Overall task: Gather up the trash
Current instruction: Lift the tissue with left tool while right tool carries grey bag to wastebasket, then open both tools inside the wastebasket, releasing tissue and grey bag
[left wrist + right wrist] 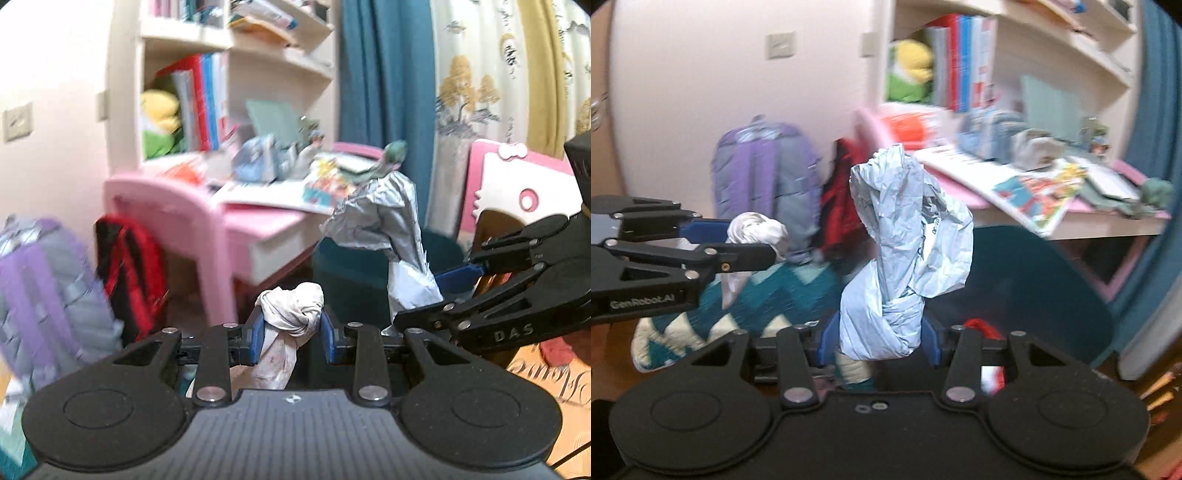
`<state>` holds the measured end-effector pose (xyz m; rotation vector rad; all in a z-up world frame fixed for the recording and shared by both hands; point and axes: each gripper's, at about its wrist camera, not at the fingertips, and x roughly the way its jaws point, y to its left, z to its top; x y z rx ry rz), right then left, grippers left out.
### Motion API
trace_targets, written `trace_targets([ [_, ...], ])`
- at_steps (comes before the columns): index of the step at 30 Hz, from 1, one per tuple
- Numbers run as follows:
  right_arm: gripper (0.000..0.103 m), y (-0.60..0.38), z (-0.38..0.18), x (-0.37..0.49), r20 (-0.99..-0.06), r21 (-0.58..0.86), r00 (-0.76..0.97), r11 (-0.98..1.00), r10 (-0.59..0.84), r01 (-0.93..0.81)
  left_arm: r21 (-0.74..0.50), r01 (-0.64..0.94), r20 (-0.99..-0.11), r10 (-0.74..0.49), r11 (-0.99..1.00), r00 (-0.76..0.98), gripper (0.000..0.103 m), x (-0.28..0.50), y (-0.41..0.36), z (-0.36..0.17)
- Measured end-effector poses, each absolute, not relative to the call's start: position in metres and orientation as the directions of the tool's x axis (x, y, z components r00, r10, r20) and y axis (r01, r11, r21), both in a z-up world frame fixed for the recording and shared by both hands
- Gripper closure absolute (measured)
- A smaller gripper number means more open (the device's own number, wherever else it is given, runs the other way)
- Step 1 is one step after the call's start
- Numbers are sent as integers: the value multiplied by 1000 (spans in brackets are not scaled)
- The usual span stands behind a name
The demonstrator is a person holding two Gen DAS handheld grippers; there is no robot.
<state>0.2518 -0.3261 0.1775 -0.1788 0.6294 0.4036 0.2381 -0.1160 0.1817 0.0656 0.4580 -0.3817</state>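
In the left wrist view my left gripper (293,334) is shut on a knotted white trash bag (295,310), whose knot sticks up between the blue pads (256,338). To its right, my right gripper (424,295) is shut on a crumpled pale blue trash bag (384,218) that stands up from its fingers. The right wrist view shows the same pale blue bag (908,240), twisted and knotted, gripped low by my right gripper (879,341). At that view's left edge my left gripper (750,240) holds the white bag (757,227). Both bundles are lifted in the air, side by side.
A pink desk (240,229) cluttered with books and papers stands ahead, under a cream bookshelf (229,48). A purple backpack (44,288) and a red-black bag (129,258) lean by the wall. A teal chair (1034,280) and a zigzag cushion (713,325) lie below.
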Motion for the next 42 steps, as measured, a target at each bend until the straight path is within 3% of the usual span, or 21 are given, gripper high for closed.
trace_targets([
  [11, 58, -413, 192, 283, -590, -71, 784, 955, 193, -288, -12, 450, -423, -412, 893, 807, 73, 300, -222, 212],
  [22, 58, -437, 163, 336, -701, -89, 694, 945, 164, -313, -76, 423, -528, -396, 903, 752, 73, 377, -297, 186],
  [36, 53, -435, 124, 380, -837, -44, 524, 936, 156, -350, -127, 354, -696, -338, 926, 634, 73, 439, -322, 137],
  [37, 51, -436, 124, 382, -838, -36, 521, 937, 161, -347, -119, 353, -704, -330, 928, 629, 73, 440, -323, 133],
  [40, 32, -434, 125, 381, -837, -42, 523, 933, 162, -356, -120, 361, -720, -331, 925, 610, 72, 440, -325, 126],
  [42, 32, -433, 125, 380, -836, -47, 525, 933, 159, -357, -128, 356, -729, -332, 925, 598, 68, 441, -325, 123],
])
